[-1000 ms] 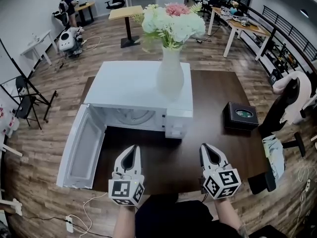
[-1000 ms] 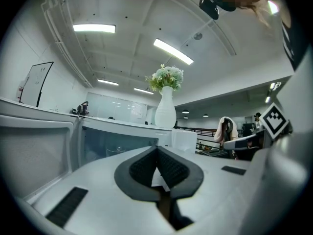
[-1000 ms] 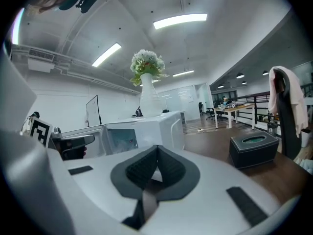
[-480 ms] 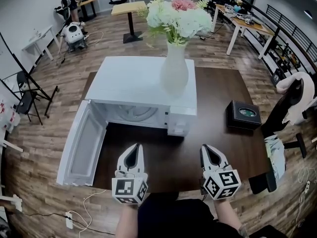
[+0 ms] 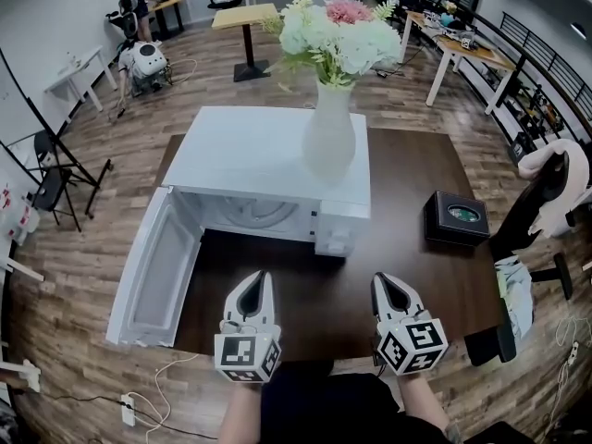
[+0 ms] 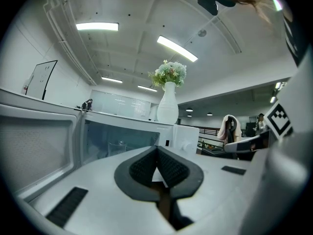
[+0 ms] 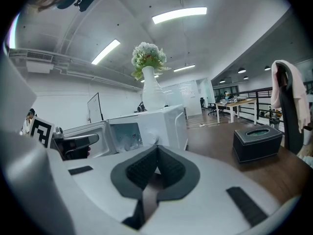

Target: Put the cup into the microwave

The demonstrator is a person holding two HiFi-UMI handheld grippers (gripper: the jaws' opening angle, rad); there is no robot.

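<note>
The left tongs (image 5: 261,277) and the right tongs (image 5: 380,279) are both closed, with nothing between them, above the dark worktop (image 5: 319,311). In front of them the white microwave (image 5: 268,160) has its door (image 5: 157,271) open. The glass cup (image 6: 116,149) stands inside it.

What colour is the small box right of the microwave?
The box is black with a greenish oval on top, clearest in the head view.
</note>
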